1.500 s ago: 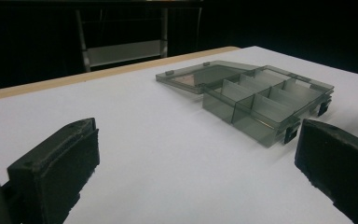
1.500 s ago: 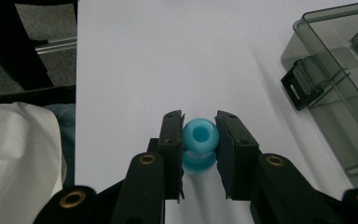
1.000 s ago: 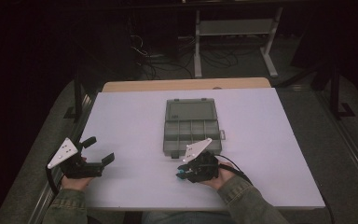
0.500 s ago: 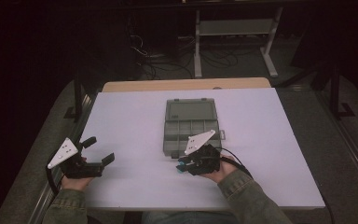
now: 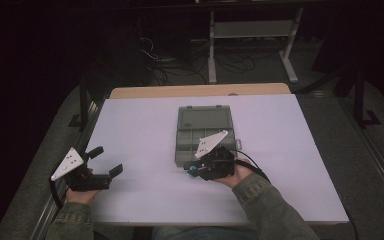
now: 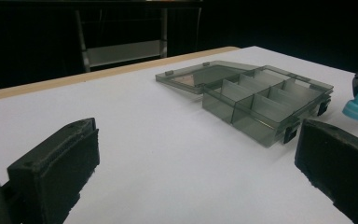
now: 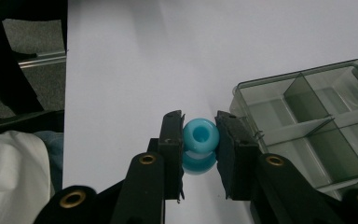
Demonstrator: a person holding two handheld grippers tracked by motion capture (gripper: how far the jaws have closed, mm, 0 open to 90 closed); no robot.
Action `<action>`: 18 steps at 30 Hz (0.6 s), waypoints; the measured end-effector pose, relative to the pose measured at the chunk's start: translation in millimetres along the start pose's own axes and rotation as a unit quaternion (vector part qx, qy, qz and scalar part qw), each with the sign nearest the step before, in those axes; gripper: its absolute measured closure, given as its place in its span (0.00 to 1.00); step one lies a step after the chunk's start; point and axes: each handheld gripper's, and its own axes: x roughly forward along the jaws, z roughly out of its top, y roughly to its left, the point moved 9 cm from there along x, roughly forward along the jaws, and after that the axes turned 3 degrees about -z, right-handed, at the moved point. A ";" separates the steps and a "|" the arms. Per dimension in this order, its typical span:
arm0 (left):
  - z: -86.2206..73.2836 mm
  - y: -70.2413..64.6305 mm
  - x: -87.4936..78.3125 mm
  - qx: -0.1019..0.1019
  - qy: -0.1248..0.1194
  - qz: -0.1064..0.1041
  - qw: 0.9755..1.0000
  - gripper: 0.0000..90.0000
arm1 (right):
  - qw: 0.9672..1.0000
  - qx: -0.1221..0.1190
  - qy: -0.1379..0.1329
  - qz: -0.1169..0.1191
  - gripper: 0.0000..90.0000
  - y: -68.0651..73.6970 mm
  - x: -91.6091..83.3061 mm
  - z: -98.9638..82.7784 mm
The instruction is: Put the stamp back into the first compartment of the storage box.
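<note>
Two grippers over the white bench (image 5: 140, 125), high view: left gripper (image 5: 105, 162) spread wide, empty; right gripper (image 5: 196, 171) beside the open grey organizer box (image 5: 203, 131). Left gripper view: box ahead, lid flat. Right gripper view: clamped on a blue bead (image 7: 200, 135), just beside the box's corner.

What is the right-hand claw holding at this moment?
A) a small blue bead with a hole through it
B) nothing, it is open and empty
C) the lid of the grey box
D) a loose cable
A: in the right gripper view the right claw is pinched shut on a blue bead, beside the open compartment box.
</note>
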 end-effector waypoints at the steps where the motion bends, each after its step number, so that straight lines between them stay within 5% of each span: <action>1: -0.1 0.2 -0.1 0.000 0.001 0.001 1.000 0.00 | 1.000 0.004 -0.001 0.002 0.79 -0.5 0.2 1.4; 18: 0.2 0.3 0.6 0.001 -0.001 0.000 1.000 0.00 | 1.000 0.011 0.009 -0.002 0.79 -18.8 4.5 8.3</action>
